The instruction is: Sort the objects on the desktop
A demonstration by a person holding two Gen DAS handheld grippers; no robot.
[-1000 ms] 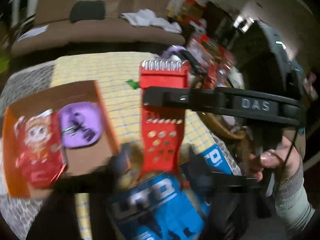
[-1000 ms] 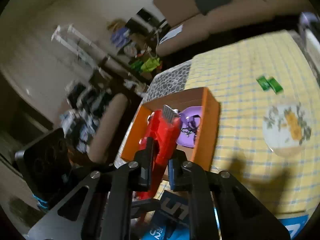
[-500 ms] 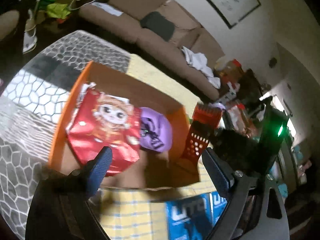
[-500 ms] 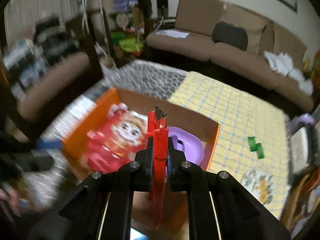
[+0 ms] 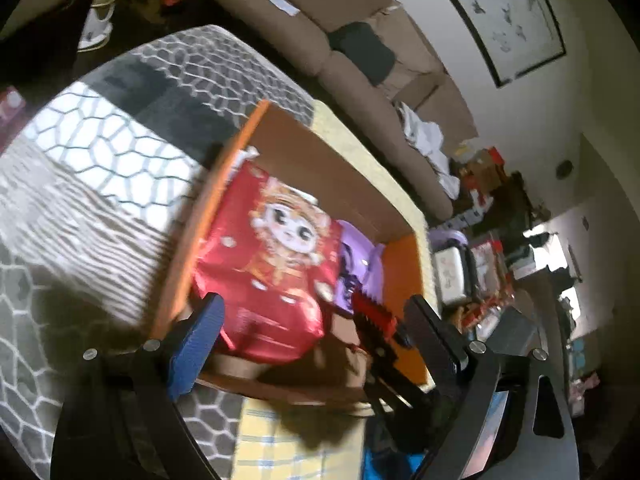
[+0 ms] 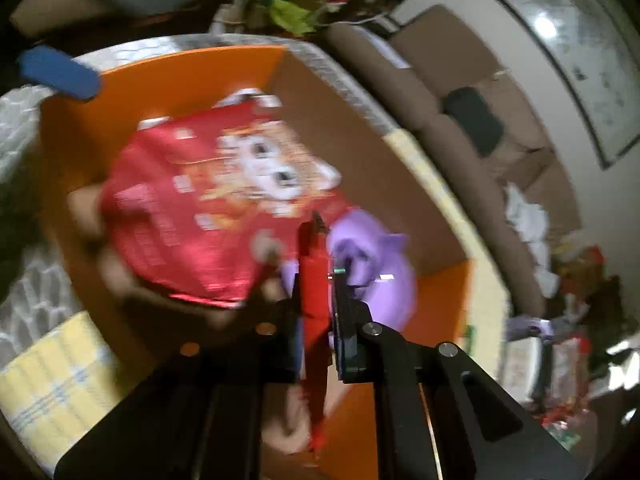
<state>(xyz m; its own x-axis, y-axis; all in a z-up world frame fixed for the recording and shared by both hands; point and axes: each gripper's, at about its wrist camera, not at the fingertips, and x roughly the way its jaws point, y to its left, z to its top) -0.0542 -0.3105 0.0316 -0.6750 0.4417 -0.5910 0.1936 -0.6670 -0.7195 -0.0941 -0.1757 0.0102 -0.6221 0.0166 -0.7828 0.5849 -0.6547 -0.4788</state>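
An orange cardboard box (image 5: 200, 216) (image 6: 160, 68) holds a red packet with a cartoon figure (image 5: 272, 264) (image 6: 192, 200) and a purple item (image 5: 360, 268) (image 6: 372, 264). My right gripper (image 6: 316, 292) is shut on a red toothed plastic comb (image 6: 316, 280), held edge-on over the box between the packet and the purple item. In the left wrist view the comb (image 5: 376, 320) shows just inside the box's near right corner. My left gripper (image 5: 316, 332) stands open at the box's near edge, with nothing pressed between its fingers; its blue pad (image 6: 60, 74) shows in the right wrist view.
The box lies on a grey hexagon-patterned cover (image 5: 100, 152) beside a yellow checked cloth (image 5: 280, 432) (image 6: 48, 376). A brown sofa (image 5: 360, 60) stands behind. Cluttered shelves and packets (image 5: 480, 272) crowd the right side. Something blue (image 5: 384, 460) lies near the front.
Both grippers have swung over to the orange box and sunk toward it, rolling as they went. The red comb has gone from above the yellow cloth to inside the box, beside the purple item.
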